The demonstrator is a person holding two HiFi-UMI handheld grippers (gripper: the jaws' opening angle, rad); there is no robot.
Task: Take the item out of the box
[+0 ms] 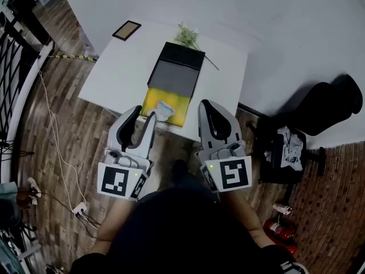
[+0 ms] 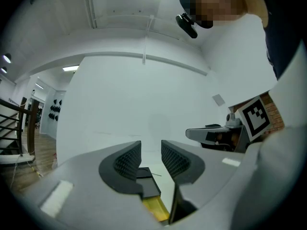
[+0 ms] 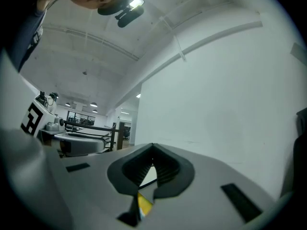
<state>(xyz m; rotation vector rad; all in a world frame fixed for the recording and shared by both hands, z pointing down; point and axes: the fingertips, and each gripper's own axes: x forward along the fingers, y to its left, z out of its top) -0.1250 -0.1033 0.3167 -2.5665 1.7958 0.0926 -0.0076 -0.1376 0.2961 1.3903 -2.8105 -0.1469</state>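
On the white table [image 1: 111, 76] lies an open box: a black lid [image 1: 175, 73] folded back and a yellow base [image 1: 149, 100] with a crumpled white item [image 1: 163, 109] inside. My left gripper [image 1: 141, 117] hovers at the box's near left corner, open, with nothing between its fingers. In the left gripper view its jaws [image 2: 151, 159] stand apart, and the box [image 2: 154, 206] shows below them. My right gripper [image 1: 206, 106] is held at the box's near right corner. In the right gripper view its tips [image 3: 152, 158] meet with nothing gripped, above a sliver of the yellow base [image 3: 144, 202].
A green sprig [image 1: 187, 37] lies behind the box and a small dark-framed card [image 1: 126, 30] at the table's far left. On the wooden floor are cables [image 1: 57, 153] to the left and a black chair [image 1: 325, 104] and a fire extinguisher [image 1: 279, 228] to the right.
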